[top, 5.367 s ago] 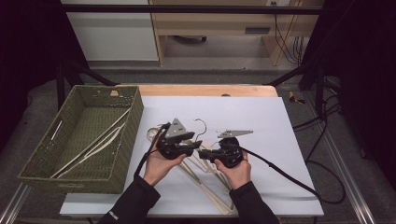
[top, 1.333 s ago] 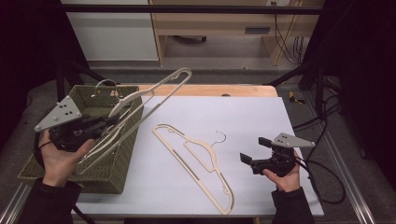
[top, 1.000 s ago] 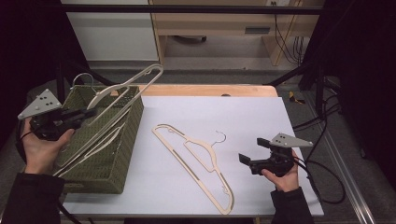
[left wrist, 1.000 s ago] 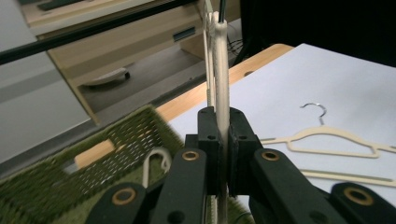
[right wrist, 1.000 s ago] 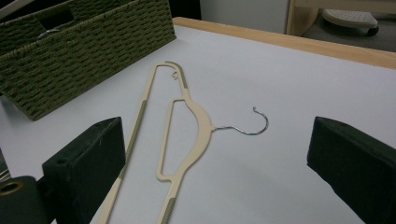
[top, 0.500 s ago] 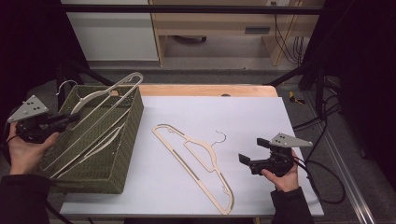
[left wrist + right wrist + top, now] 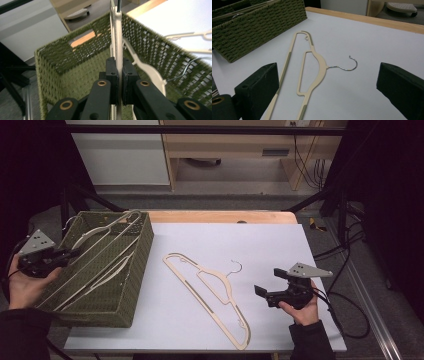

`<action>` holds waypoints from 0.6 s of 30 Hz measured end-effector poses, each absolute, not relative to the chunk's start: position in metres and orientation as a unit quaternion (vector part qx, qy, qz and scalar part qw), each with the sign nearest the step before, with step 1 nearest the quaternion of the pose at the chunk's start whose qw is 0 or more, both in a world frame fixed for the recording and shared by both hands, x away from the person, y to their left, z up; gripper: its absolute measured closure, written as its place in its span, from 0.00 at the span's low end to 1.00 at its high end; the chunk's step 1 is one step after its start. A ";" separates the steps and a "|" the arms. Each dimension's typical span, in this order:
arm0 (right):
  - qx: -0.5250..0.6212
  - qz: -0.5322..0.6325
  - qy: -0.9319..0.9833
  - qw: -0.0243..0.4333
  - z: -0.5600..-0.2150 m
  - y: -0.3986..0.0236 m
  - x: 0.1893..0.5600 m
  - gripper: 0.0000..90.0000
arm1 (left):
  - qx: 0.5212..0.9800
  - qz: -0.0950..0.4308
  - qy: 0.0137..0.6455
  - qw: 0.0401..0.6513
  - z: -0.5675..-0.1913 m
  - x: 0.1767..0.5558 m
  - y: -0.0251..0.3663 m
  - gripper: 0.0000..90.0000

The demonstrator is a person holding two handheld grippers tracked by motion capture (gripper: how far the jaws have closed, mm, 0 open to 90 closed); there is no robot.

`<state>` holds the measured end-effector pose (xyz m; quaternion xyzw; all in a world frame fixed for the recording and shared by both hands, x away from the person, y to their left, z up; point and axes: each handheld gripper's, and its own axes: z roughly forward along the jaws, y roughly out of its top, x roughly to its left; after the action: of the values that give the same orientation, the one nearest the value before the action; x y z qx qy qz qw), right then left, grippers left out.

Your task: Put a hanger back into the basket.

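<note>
My left gripper is at the left rim of a green wicker basket, shut on a cream hanger that slants down into the basket. In the left gripper view the jaws pinch the held hanger's thin bar, with the basket's wall behind. A second cream hanger with a metal hook lies flat on the white table. My right gripper rests at the table's right, open and holding nothing. Between its wide jaws I see that table hanger ahead.
Another hanger lies on the basket's floor. The basket's corner stands left of the table hanger. A wooden strip edges the table's far side. Cables trail off the right edge.
My left gripper has sunk and drifted left with its hanger, which now tilts lower into the basket. The right gripper and the table hanger have stayed put.
</note>
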<state>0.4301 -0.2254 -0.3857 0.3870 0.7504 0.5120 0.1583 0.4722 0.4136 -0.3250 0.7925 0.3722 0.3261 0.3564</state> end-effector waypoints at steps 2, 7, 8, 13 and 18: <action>0.387 0.511 0.751 0.158 -0.386 -0.225 0.430 0.06 | 0.797 0.327 0.372 0.347 -0.330 0.473 0.413 0.95; 0.388 0.512 0.750 0.157 -0.386 -0.225 0.430 0.06 | 0.801 0.326 0.377 0.332 -0.349 0.477 0.407 0.95; 0.386 0.511 0.751 0.157 -0.386 -0.225 0.430 0.06 | 0.800 0.324 0.380 0.334 -0.353 0.478 0.407 0.95; 0.384 0.509 0.755 0.155 -0.388 -0.224 0.431 0.06 | 0.806 0.322 0.379 0.320 -0.371 0.482 0.403 0.95; 0.386 0.510 0.753 0.154 -0.387 -0.224 0.431 0.06 | 0.806 0.316 0.382 0.324 -0.382 0.481 0.404 0.95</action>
<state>0.4306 -0.2237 -0.3872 0.3861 0.7528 0.5103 0.1544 0.4813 0.4043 -0.3822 0.8059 0.3817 0.3157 0.3243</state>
